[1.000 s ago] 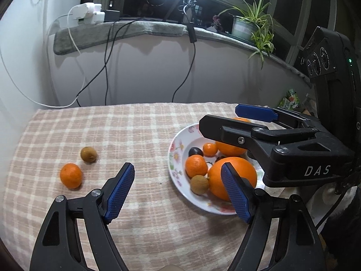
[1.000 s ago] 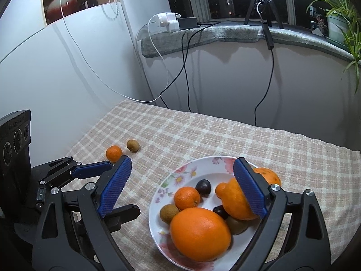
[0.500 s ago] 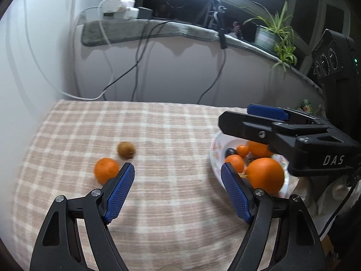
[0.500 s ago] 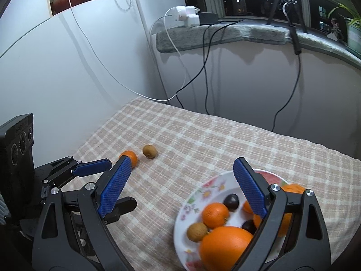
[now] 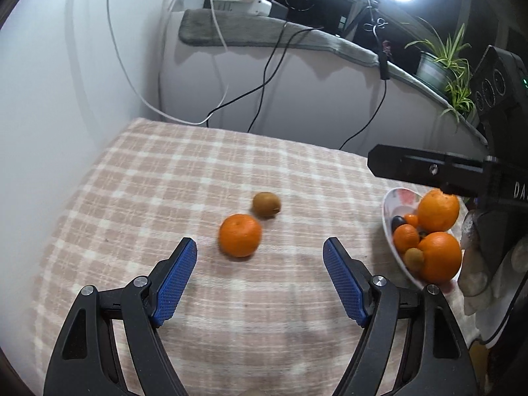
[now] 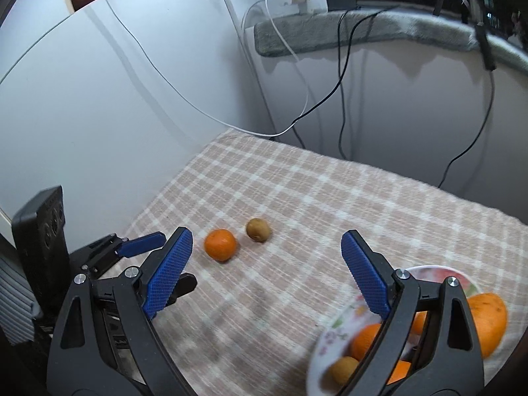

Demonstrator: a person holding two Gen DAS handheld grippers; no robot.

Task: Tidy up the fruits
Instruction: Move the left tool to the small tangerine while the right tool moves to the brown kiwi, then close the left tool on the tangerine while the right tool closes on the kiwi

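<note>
Orange mandarin (image 5: 240, 239) ahead of left gripper (image 5: 260, 254)

The counter (image 5: 138, 198) is covered edge to edge by a beige and white checked cloth (image 5: 264, 313) and stands against a pale wall. Directly on the cloth lie a loose mandarin (image 5: 240, 235) and, just beside it on its far side, a small brown kiwi (image 5: 266, 204); whether the two touch cannot be told. Well apart from them, near the counter's right edge, sits a floral plate (image 5: 389, 217) heaped with oranges, mandarins, a kiwi and a dark plum-like fruit.
</note>
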